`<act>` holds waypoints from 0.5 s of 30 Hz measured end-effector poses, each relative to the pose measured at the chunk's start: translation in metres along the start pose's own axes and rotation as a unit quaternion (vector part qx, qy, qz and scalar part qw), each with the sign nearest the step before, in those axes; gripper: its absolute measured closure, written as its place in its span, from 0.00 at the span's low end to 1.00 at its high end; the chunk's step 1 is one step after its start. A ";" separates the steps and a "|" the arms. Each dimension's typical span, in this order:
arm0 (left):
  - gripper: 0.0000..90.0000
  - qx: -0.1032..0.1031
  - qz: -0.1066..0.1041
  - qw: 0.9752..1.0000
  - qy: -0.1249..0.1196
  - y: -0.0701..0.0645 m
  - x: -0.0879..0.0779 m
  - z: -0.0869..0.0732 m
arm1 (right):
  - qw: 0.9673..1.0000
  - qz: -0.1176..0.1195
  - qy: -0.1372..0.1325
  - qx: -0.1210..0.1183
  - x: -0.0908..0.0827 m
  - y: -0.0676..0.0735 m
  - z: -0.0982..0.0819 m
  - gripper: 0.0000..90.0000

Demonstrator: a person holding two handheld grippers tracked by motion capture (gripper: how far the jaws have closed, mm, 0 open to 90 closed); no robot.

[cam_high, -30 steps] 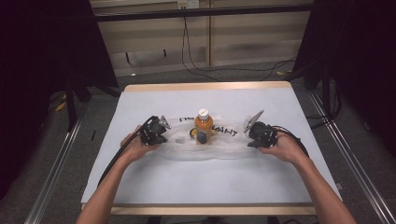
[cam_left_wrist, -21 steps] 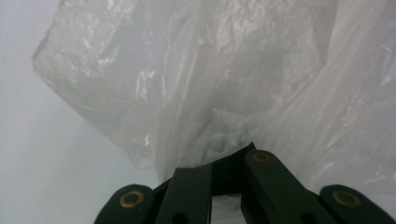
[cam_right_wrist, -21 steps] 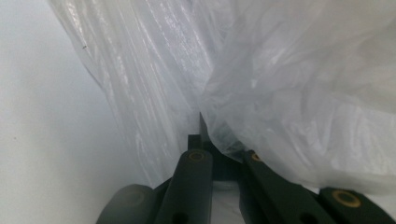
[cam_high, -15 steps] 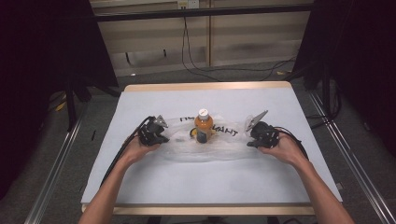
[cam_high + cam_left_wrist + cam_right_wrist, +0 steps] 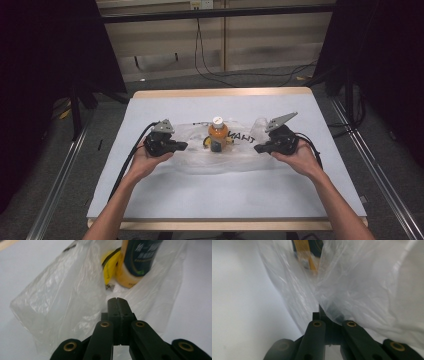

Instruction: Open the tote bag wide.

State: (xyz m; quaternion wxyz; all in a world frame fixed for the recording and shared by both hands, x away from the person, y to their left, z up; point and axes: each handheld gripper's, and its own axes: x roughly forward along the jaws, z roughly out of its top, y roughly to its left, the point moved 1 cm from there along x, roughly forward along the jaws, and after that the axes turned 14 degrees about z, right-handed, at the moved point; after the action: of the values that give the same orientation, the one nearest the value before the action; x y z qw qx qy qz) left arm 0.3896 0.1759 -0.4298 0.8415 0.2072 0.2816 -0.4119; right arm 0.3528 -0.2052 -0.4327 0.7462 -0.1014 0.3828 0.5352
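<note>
A clear plastic bag [image 5: 220, 157] with black lettering lies spread across the middle of the white table [image 5: 225, 195]. Inside it stands an orange drink bottle [image 5: 217, 134] with a white cap and dark label, a small yellow packet [image 5: 110, 270] at its foot. My left gripper [image 5: 181, 146] is shut on the bag's left edge; its jaws meet on the film [image 5: 117, 300]. My right gripper [image 5: 258, 148] is shut on the bag's right edge, with plastic [image 5: 362, 290] draped over its jaw tips. The bottle [image 5: 140, 260] looms just beyond the left jaws.
The table's wooden far edge [image 5: 220, 93] runs behind the bag. Cables [image 5: 210, 55] trail on the floor beyond. Metal rails [image 5: 370, 165] run along both sides of the table. Black curtains [image 5: 50, 60] hang at left and right.
Both grippers have stayed on the bag's two ends, and the bottle stands in the same spot. The left hand has shifted very slightly.
</note>
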 end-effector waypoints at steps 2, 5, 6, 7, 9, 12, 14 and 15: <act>1.00 0.004 -0.003 1.000 -0.009 -0.002 -0.008 0.004 | 1.000 0.004 -0.014 -0.002 -0.004 0.004 0.005 1.00; 1.00 0.004 -0.006 1.000 -0.023 -0.006 -0.013 0.009 | 0.999 0.008 -0.034 -0.014 -0.011 0.011 0.013 1.00; 1.00 0.008 -0.008 1.000 -0.023 -0.007 -0.014 0.010 | 0.999 0.006 -0.039 -0.018 -0.013 0.014 0.015 1.00; 1.00 0.007 -0.011 1.000 -0.023 -0.009 -0.013 0.011 | 0.999 0.007 -0.041 -0.021 -0.016 0.017 0.018 1.00; 1.00 0.010 -0.010 1.000 -0.018 -0.012 -0.010 0.012 | 0.998 0.007 -0.047 -0.029 -0.019 0.022 0.023 1.00; 1.00 0.013 -0.011 1.000 -0.010 -0.016 -0.001 0.014 | 0.998 0.006 -0.059 -0.037 -0.025 0.027 0.030 1.00; 1.00 0.011 -0.014 1.000 -0.006 -0.019 0.009 0.015 | 0.997 0.007 -0.070 -0.042 -0.029 0.030 0.035 1.00; 1.00 0.008 -0.018 1.000 -0.005 -0.020 0.014 0.016 | 0.996 0.005 -0.072 -0.043 -0.031 0.030 0.039 1.00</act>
State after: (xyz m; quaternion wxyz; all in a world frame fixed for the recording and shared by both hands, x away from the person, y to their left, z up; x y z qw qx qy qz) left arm 0.3852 0.1470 -0.4293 0.8334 0.2072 0.2779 -0.4303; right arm 0.3399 -0.1935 -0.3772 0.7640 -0.0928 0.3049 0.5610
